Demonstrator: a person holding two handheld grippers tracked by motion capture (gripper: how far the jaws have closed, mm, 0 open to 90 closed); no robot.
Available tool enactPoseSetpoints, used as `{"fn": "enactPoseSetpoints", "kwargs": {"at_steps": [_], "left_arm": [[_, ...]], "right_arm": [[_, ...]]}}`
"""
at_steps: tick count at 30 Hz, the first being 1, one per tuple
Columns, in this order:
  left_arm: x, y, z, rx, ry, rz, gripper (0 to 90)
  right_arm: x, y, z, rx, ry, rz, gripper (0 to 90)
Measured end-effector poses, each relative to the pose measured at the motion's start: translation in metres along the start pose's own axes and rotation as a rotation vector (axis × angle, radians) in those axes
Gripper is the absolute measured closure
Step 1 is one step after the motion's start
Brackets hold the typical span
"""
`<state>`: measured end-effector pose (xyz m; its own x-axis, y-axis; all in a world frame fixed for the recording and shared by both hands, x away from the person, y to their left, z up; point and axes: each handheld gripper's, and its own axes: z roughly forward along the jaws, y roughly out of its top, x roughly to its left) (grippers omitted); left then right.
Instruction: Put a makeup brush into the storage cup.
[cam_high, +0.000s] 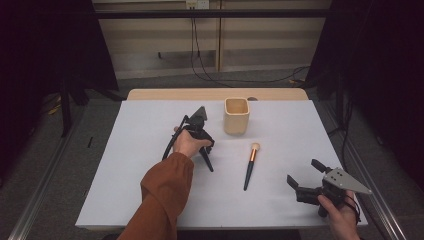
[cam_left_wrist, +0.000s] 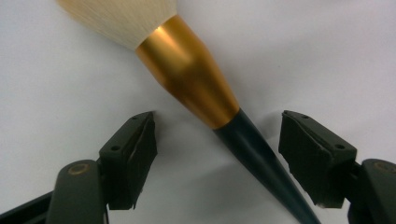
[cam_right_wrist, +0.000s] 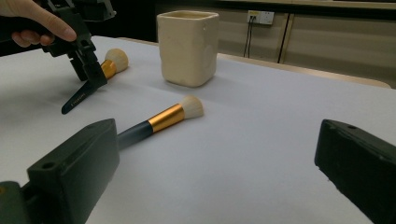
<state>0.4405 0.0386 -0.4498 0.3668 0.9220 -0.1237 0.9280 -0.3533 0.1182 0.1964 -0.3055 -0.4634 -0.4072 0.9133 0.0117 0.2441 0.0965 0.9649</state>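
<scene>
White bench (cam_high: 150, 190): left hand-held gripper (cam_left_wrist: 217, 144) half open astride a makeup brush (cam_left_wrist: 205, 88), pads clear of it; right hand-held gripper (cam_high: 306, 176) gapes, empty.

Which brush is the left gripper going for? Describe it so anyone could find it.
On the white table, left of the cream cup, a gold-collared brush lies between the open jaws of the left gripper. The other brush lies alone mid-table.
</scene>
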Motion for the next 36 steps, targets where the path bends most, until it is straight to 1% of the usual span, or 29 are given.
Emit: {"fn": "enactPoseSetpoints", "kwargs": {"at_steps": [1,2,3,4,6,8,9,10,12,13,14,17,25,28,32,35,36], "left_arm": [[-0.0021,0.0,0.0007,-0.004,0.018,0.014,29.9],[-0.0026,0.0001,0.0013,-0.007,0.025,0.005,31.6],[-0.0027,0.0008,0.0009,-0.001,0.039,-0.003,32.1],[-0.0028,0.0013,0.0011,0.0,0.044,-0.012,34.8],[-0.0027,0.0029,0.0009,0.01,0.061,-0.021,38.3],[-0.0033,0.004,0.0011,0.017,0.085,-0.016,45.5],[-0.0043,0.0048,0.0012,0.027,0.093,-0.01,46.0],[-0.0054,0.006,0.0018,0.034,0.101,-0.013,46.0],[-0.0061,0.0079,0.002,0.047,0.104,-0.019,46.2],[-0.005,0.0087,0.0021,0.055,0.099,-0.016,46.2],[-0.0055,0.009,0.0021,0.059,0.104,-0.015,46.3],[-0.0068,0.009,0.0021,0.055,0.103,-0.01,48.0],[-0.0064,0.009,0.0002,0.058,0.088,0.01,71.0],[-0.0058,0.0093,0.0002,0.06,0.085,0.014,71.8],[-0.0072,0.0094,0.0003,0.064,0.093,0.024,71.7],[-0.0052,0.009,-0.0003,0.064,0.083,0.035,71.5],[-0.0048,0.009,-0.0002,0.063,0.079,0.033,71.5]], "right_arm": [[0.0001,0.0,0.0001,0.0,0.001,0.001,0.0],[0.0002,-0.0001,0.0003,0.001,0.005,0.003,0.0],[0.0001,-0.0003,0.0005,0.002,0.008,0.001,0.0],[0.0003,-0.0005,0.0009,0.004,0.009,0.0,0.0],[0.0007,-0.0004,0.0011,0.005,0.01,0.002,0.0],[0.0008,-0.0005,0.0011,0.007,0.01,-0.001,0.0],[0.0007,-0.0004,0.0011,0.006,0.01,-0.002,0.0],[0.0008,-0.0004,0.001,0.006,0.011,-0.002,0.0],[0.0008,-0.0005,0.0012,0.006,0.011,-0.002,0.0],[0.0009,-0.0005,0.0014,0.007,0.012,-0.002,0.0],[0.001,-0.0005,0.0015,0.007,0.012,-0.003,0.0],[0.0011,-0.0006,0.0012,0.007,0.016,-0.005,0.0],[0.0012,-0.0005,0.0006,0.007,0.017,-0.005,0.0],[0.0007,-0.0006,0.0003,0.006,0.015,-0.005,0.0],[0.0006,-0.0006,0.0002,0.006,0.015,-0.005,0.0],[0.0006,-0.0007,0.0003,0.006,0.015,-0.002,0.0],[0.0004,-0.0006,0.0003,0.005,0.015,-0.001,0.0]]}}
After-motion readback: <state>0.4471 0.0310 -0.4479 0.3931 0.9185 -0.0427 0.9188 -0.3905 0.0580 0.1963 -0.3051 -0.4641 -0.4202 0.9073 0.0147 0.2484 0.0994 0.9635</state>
